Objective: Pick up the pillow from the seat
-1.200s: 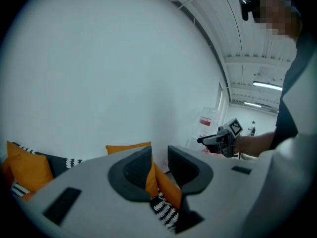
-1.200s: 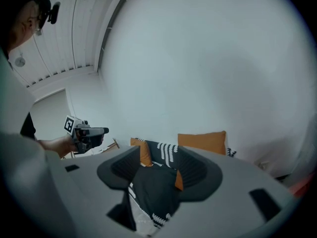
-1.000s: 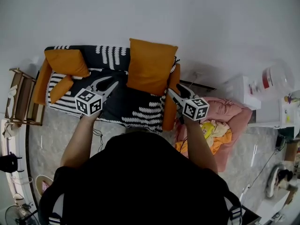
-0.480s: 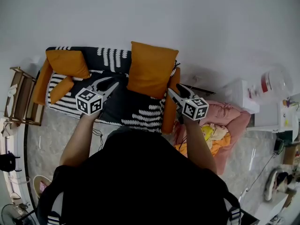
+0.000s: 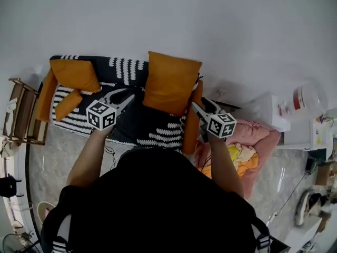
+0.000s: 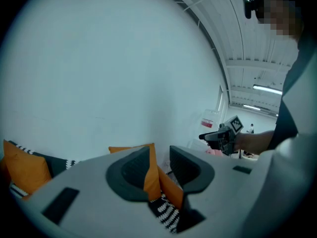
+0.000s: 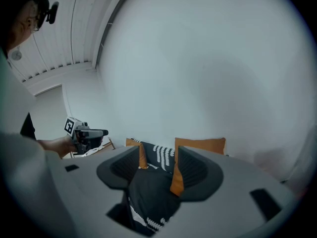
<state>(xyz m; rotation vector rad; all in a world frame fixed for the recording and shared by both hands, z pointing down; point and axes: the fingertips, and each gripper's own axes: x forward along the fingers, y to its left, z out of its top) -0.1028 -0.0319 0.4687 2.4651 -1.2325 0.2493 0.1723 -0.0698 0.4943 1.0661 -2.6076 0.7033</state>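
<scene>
The left gripper [image 5: 129, 94] held its jaws partly spread, having just been opening, with nothing pinched between them. The right gripper [image 5: 199, 103] had its jaws spread wider and was likewise empty; both aimed slightly downward. The orange pillow [image 5: 171, 83] stood upright at about twelve o'clock from the person, leaning on the backrest at the right end of the seat [image 5: 131, 123] – untouched, with the left jaws off toward its eight o'clock and the right jaws near its four o'clock, over the orange armrest [image 5: 190, 125]. The seat wore a black cover with white leaf patterns, and a smaller orange cushion [image 5: 75, 74] lay at its ten o'clock corner. A plain white wall [image 5: 210, 25] rose behind – a wooden rack [image 5: 21, 115] stood at nine o'clock on the grey marbled floor [image 5: 58, 157], pink bedding [image 5: 258, 130] at three.
</scene>
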